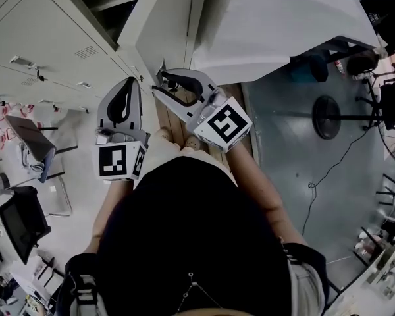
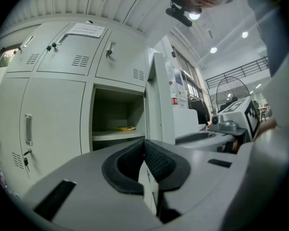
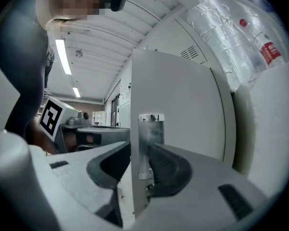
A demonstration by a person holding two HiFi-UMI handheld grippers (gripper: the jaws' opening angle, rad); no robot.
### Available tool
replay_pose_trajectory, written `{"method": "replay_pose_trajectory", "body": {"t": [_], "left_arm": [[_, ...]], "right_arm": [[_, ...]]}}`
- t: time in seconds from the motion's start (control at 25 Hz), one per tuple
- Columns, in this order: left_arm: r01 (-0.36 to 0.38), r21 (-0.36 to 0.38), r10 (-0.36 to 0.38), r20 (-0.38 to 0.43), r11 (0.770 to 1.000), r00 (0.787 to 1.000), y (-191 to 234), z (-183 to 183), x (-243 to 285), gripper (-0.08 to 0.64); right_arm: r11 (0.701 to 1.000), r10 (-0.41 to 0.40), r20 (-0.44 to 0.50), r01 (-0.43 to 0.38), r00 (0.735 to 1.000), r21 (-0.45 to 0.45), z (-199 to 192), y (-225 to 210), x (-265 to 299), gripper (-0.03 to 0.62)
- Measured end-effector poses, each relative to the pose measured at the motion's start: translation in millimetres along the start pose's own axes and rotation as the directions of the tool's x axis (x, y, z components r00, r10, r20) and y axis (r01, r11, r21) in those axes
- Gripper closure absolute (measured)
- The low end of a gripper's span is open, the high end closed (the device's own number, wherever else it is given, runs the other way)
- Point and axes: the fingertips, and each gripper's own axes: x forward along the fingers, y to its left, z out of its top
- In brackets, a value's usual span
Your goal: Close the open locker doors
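In the head view the person stands over both grippers, forearms reaching up the frame from the dark shirt at the bottom. The two tools sit side by side at frame centre and point level toward the locker bank in the upper left.

The right gripper angles up and to the left, its marker cube nearest the body. Its tips sit at the free edge of the open locker door, which swings out from the bank toward top centre. In the right gripper view, the right gripper straddles that locker door edge-on. The door fills the gap, and the jaws are pinched on its edge at the metal latch plate, one pad on each side. The left gripper's marker cube shows at the left of this view.

The left gripper lies just left of the right one, apart from it, with its own marker cube at the wrist end. In the left gripper view, the left gripper has its dark pads pressed together with nothing between them. Beyond them, at frame centre, is the open compartment with a flat yellow object on its shelf. The door's edge rises just to the right of the compartment. The closed lockers fill the left of the frame, and the right gripper shows at the right.
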Motion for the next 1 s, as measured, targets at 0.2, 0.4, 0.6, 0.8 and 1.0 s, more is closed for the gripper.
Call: {"method": "replay_pose_trajectory", "body": {"t": [0.2, 0.4, 0.6, 0.8, 1.0], "left_arm": [[-0.007, -0.015, 0.007, 0.007, 1.0, 1.0, 18.5, 2.6, -1.9, 0.558], [-0.015, -0.021, 0.015, 0.002, 1.0, 1.0, 39.4, -1.5, -3.5, 0.558], [-0.029, -0.028, 0.029, 0.009, 0.999, 1.0, 61.1, -3.6, -7.5, 0.558], [-0.036, -0.035, 0.037, 0.038, 0.999, 0.999, 83.9, -3.4, -9.7, 0.558], [-0.032, -0.044, 0.034, 0.065, 0.999, 0.997, 103.3, -3.1, -9.8, 0.558]], "right_arm": [[1.0, -0.001, -0.007, 0.001, 1.0, -0.003, 2.3, 3.1, 18.9, 0.476], [1.0, -0.004, -0.017, 0.004, 1.0, 0.012, 1.6, 3.7, 38.8, 0.48], [1.0, -0.018, -0.012, 0.018, 1.0, 0.019, 2.9, 3.3, 58.7, 0.483], [0.999, -0.046, -0.02, 0.046, 0.999, 0.022, 0.5, 0.8, 79.8, 0.485], [0.997, -0.074, -0.008, 0.074, 0.997, 0.018, 4.4, -3.2, 100.1, 0.486]]}}
